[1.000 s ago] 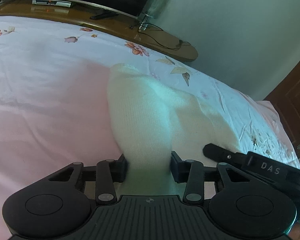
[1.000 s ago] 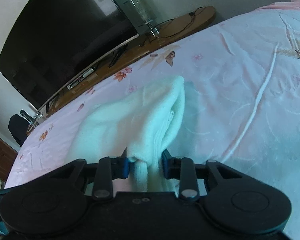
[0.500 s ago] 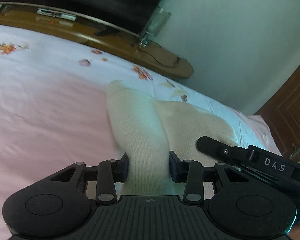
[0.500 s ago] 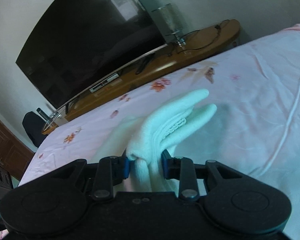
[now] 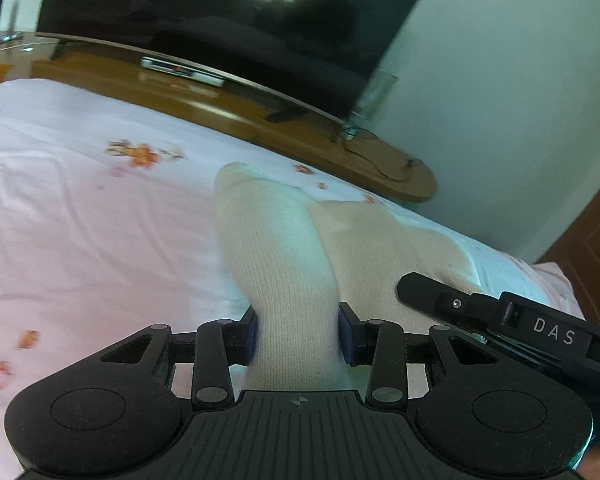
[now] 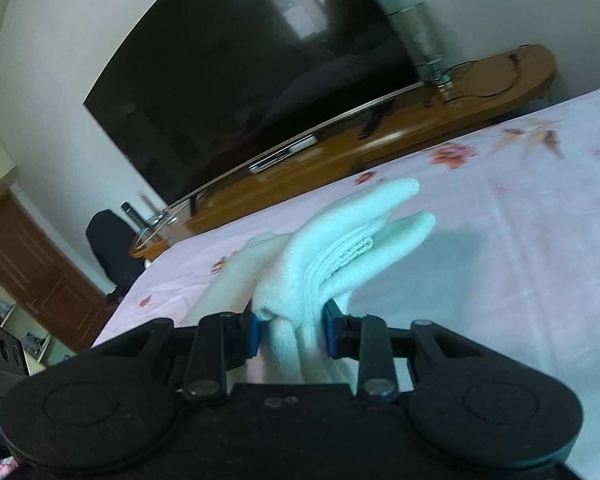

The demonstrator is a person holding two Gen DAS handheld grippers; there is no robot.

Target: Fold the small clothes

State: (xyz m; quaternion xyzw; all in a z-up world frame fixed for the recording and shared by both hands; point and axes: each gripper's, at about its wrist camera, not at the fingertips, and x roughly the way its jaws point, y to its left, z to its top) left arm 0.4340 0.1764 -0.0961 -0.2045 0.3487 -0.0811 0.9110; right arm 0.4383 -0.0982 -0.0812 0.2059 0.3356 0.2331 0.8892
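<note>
Item: white ribbed knit sock [image 5: 284, 264], held above the pink floral bedsheet [image 5: 80, 240]. Left gripper [image 5: 298, 334] closed on one end; right gripper [image 6: 290, 330] closed on the bunched other end. Long axis runs forward from each gripper; both equally near. Change: sock raised higher off the sheet, views tilted toward the dark television [image 6: 260, 80].

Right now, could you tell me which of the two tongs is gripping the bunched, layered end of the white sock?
The right tongs: several folded layers of the white sock bunch between them, whereas the left tongs pinch one smooth, flat stretch.
</note>
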